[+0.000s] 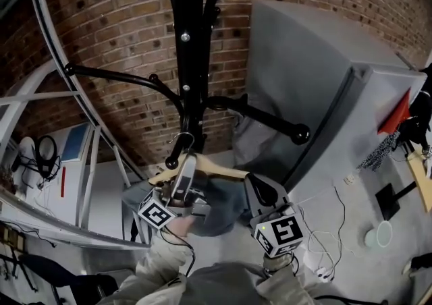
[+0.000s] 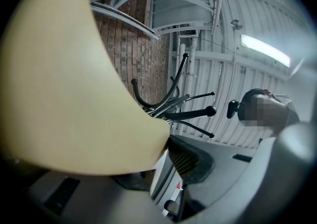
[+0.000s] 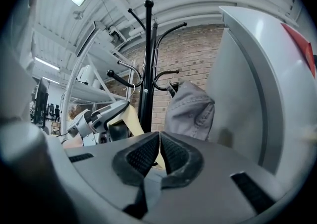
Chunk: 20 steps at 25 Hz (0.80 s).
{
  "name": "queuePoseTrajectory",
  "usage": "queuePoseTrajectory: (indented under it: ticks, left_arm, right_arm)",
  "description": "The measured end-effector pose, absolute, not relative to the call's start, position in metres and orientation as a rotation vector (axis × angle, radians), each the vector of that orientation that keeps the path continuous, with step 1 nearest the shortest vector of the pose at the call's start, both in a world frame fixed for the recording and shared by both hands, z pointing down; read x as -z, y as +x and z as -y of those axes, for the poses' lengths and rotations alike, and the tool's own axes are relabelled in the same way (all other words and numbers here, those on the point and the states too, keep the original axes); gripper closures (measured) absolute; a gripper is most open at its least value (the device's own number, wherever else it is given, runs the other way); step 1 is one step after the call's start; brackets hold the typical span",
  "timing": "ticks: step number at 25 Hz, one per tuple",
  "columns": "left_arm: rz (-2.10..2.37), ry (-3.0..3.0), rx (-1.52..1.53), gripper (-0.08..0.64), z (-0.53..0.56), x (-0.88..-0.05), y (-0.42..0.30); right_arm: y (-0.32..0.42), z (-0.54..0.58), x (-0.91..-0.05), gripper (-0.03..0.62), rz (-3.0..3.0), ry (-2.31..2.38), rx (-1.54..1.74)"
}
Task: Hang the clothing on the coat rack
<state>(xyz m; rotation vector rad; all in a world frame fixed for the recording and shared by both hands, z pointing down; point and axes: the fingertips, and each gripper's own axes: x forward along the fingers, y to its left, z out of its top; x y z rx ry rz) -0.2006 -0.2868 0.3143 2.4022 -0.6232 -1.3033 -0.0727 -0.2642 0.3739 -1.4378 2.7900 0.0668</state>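
The black coat rack rises in the middle of the head view, its curved pegs reaching left and right. My left gripper points up at the pole and is shut on a pale wooden hanger, whose metal hook sits close to the pole. In the left gripper view the hanger fills the left side and presses against the ribbed pad. A grey garment hangs from it; it also shows as the garment. My right gripper is beside the garment, its pads together on nothing.
A large grey cabinet stands right of the rack against the brick wall. White curved tubing and a white desk with headphones lie to the left. Cables run over the floor at lower right.
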Motion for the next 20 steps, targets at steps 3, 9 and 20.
queuePoseTrajectory:
  ticks: [3,9,20]
  left_arm:
    - [0.628,2.4,1.314,0.462,0.286,-0.314,-0.2]
    - [0.644,2.383,1.344,0.457,0.286,-0.316,-0.2]
    - [0.693,2.231,1.367,0.434,0.278,-0.349,-0.203]
  right_arm:
    - [-0.074,0.266,-0.374,0.566,-2.806,-1.409,-0.062]
    - [-0.073,0.27,-0.377,0.566,-2.836,-1.357,-0.029]
    - [-0.061,0.26,-0.389,0.566,-2.842,-1.316,0.0]
